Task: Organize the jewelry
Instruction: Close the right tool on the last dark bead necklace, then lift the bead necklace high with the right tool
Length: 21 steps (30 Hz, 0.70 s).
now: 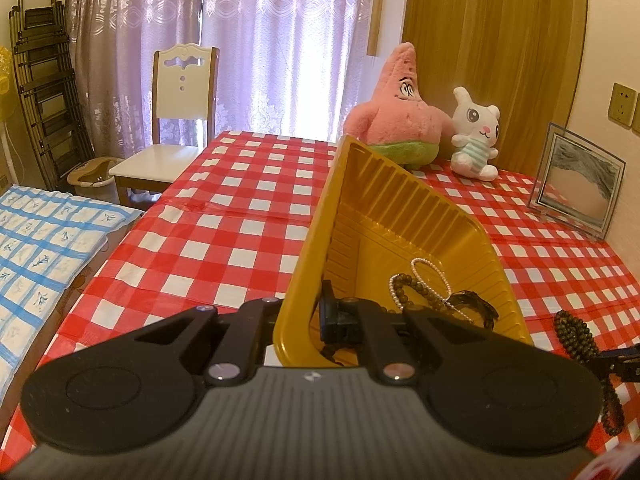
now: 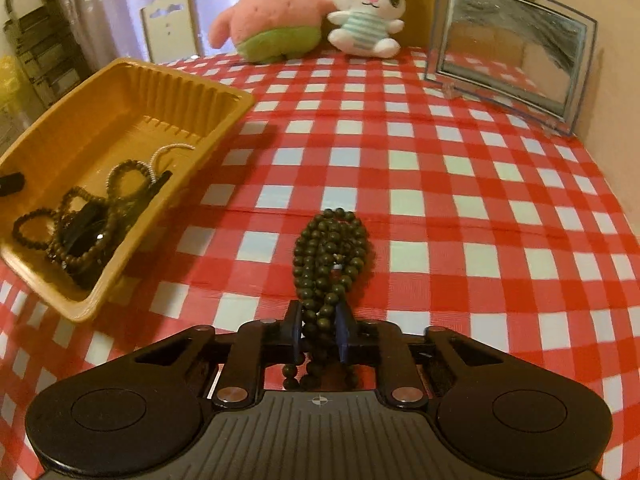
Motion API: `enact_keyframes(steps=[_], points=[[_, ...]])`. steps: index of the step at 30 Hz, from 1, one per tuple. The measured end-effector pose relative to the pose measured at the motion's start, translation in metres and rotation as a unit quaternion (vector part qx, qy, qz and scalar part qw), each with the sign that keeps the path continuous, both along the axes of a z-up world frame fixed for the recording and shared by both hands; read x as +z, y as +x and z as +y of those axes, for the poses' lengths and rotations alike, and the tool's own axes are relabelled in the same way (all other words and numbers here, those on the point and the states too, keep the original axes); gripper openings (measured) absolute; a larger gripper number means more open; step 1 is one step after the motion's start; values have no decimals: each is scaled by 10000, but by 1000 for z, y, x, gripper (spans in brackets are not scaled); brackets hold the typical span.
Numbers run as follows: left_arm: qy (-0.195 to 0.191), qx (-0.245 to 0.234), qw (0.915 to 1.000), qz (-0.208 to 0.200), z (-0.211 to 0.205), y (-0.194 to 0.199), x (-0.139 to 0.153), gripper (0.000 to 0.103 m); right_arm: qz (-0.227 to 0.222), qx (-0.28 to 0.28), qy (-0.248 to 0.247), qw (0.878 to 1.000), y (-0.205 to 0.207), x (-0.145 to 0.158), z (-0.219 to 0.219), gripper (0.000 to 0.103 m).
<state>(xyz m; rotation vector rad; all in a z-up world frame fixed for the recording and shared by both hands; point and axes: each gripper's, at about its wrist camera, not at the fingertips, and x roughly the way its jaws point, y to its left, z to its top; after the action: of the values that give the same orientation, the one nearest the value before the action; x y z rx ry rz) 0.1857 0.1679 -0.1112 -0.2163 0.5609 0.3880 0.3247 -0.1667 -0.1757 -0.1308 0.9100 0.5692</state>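
Observation:
My left gripper [image 1: 308, 316] is shut on the near rim of a yellow plastic tray [image 1: 400, 216] and tilts it up off the table. Inside lie a pearl necklace [image 1: 430, 276], dark bead bracelets [image 1: 400, 292] and a black watch [image 1: 476, 304]. The tray [image 2: 120, 92] also shows at the left of the right wrist view, holding bead bracelets [image 2: 76, 232]. My right gripper [image 2: 319, 326] is shut on a bunched dark bead necklace [image 2: 332, 252] that trails onto the checked cloth. That necklace [image 1: 576, 336] shows right of the tray in the left wrist view.
A red-and-white checked tablecloth [image 2: 440, 200] covers the table. A pink star plush [image 2: 268, 12], a white bunny plush [image 2: 368, 8] and a glass picture frame [image 2: 512, 48] stand at the far edge. A chair [image 1: 176, 116] and a bed [image 1: 44, 240] are to the left.

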Motion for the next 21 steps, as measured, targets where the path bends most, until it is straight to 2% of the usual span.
enact_keyframes(steps=[4,12,21], points=[[26,-25,10000,3,-2,-1,0,7,-50,-80,48,9999,5,1,1,39],[36,-54,10000,-8,-3,0,-1,6,21,-130,-30,9999,12,-5,9,40],[40,-69,10000,-10,-6,1,0,6,-239,-30,-214,9995,6,-9,16,39]])
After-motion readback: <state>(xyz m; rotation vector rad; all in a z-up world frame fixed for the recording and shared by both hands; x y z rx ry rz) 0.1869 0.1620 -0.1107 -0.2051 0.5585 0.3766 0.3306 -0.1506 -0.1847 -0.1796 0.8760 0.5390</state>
